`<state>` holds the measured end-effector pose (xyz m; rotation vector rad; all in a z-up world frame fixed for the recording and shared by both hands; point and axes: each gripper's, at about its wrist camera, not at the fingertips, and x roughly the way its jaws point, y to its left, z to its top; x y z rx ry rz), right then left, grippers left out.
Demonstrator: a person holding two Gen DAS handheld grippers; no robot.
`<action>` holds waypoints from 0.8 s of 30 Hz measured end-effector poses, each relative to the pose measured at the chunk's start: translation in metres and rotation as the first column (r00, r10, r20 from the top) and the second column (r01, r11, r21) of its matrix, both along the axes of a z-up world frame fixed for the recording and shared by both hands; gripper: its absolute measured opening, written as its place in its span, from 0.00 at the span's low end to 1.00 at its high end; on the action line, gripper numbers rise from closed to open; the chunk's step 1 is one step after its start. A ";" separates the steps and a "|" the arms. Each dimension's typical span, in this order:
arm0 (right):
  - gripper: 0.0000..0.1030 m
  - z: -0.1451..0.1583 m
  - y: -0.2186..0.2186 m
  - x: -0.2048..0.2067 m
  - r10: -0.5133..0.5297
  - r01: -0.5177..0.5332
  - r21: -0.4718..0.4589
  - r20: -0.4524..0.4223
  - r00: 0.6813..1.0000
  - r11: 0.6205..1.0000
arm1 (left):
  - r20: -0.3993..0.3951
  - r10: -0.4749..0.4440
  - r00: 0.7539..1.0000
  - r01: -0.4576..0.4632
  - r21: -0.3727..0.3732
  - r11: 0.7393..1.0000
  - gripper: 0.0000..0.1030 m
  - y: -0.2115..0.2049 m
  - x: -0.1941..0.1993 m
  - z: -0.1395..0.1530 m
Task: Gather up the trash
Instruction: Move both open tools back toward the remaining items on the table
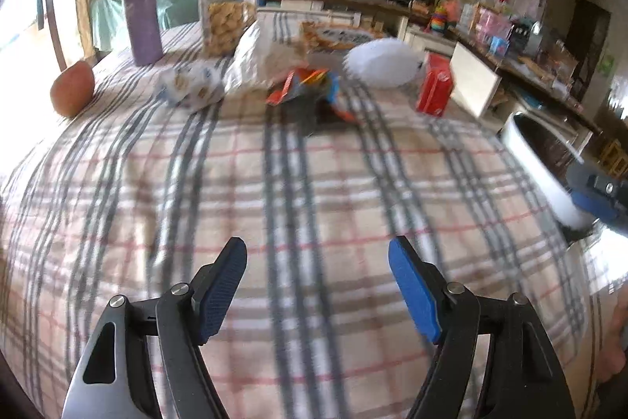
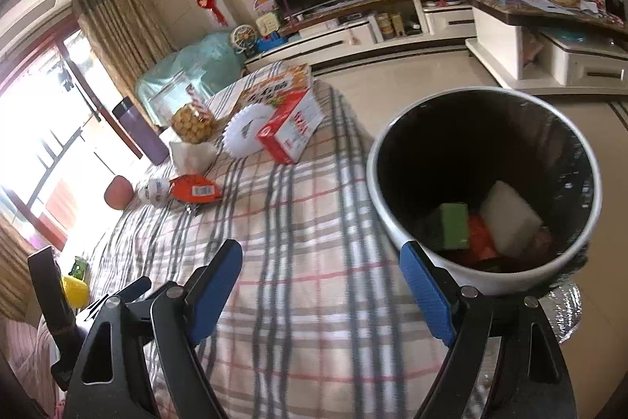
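An orange snack wrapper (image 1: 302, 85) lies crumpled on the plaid tablecloth (image 1: 274, 191), far ahead of my open, empty left gripper (image 1: 318, 254); it also shows in the right wrist view (image 2: 194, 188). A crumpled printed paper wrapper (image 1: 192, 85) lies left of it. A white bin (image 2: 482, 183) with a dark inside stands at the table's right edge and holds green, orange and white scraps. My right gripper (image 2: 322, 258) is open and empty, its right finger (image 2: 426, 289) next to the bin's near rim. The bin (image 1: 537, 160) shows in the left view too.
On the far table stand a purple flask (image 1: 141, 14), a cookie jar (image 1: 225, 12), a white plastic bag (image 1: 255, 61), white paper plates (image 1: 380, 61), a red box (image 1: 435, 89) and a brown round object (image 1: 72, 89). A TV and cabinets line the far wall.
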<state>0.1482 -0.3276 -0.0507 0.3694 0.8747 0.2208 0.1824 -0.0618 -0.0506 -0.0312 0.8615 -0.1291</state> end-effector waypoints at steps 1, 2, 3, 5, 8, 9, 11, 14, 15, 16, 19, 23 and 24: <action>0.82 -0.001 0.005 0.001 0.007 -0.007 -0.002 -0.001 1.000 1.000 | -0.001 0.005 1.000 -0.005 -0.002 1.000 0.73 0.004 -0.001 0.001; 0.82 -0.002 0.010 0.004 0.016 -0.016 -0.005 -0.001 1.000 1.000 | 0.002 0.007 1.000 -0.007 -0.004 1.000 0.73 0.005 0.001 0.002; 0.82 -0.002 0.015 0.006 0.022 -0.022 -0.007 -0.001 1.000 1.000 | 0.008 0.014 1.000 -0.014 -0.003 1.000 0.73 0.006 0.002 0.005; 0.82 -0.001 0.022 0.011 0.032 -0.032 -0.007 0.003 0.999 0.999 | 0.015 0.023 1.000 -0.023 0.001 1.000 0.76 0.011 0.001 0.009; 0.82 -0.003 0.030 0.019 0.039 -0.039 -0.008 0.003 0.999 0.999 | 0.022 0.031 0.999 -0.030 -0.008 1.000 0.79 0.018 0.007 0.012; 0.82 -0.003 0.033 0.023 0.044 -0.044 -0.007 0.003 0.999 0.999 | 0.022 0.031 0.999 -0.031 -0.015 0.999 0.79 0.020 0.009 0.012; 0.82 -0.003 0.038 0.030 0.051 -0.051 -0.010 0.002 0.999 0.999 | 0.022 0.037 0.999 -0.036 -0.023 0.999 0.79 0.025 0.016 0.011; 0.82 -0.004 0.045 0.041 0.061 -0.061 -0.020 0.001 0.998 0.998 | 0.011 0.048 0.999 -0.048 -0.036 0.998 0.79 0.032 0.025 0.008; 0.82 -0.005 0.047 0.045 0.065 -0.065 -0.021 0.000 0.998 0.998 | 0.008 0.049 0.999 -0.049 -0.039 0.998 0.79 0.032 0.029 0.006; 0.82 -0.005 0.048 0.048 0.068 -0.068 -0.021 -0.001 0.998 0.997 | 0.006 0.051 0.999 -0.051 -0.040 0.998 0.79 0.033 0.032 0.005; 0.82 -0.006 0.053 0.059 0.074 -0.074 -0.025 -0.002 0.997 0.997 | 0.002 0.049 0.999 -0.049 -0.045 0.998 0.79 0.034 0.042 0.003; 0.82 -0.009 0.056 0.076 0.076 -0.076 -0.028 -0.009 0.997 0.997 | 0.003 0.039 0.999 -0.039 -0.046 0.998 0.79 0.031 0.055 0.003; 0.82 -0.010 0.056 0.081 0.075 -0.075 -0.028 -0.011 0.997 0.997 | 0.004 0.035 0.999 -0.035 -0.047 0.998 0.79 0.030 0.060 0.002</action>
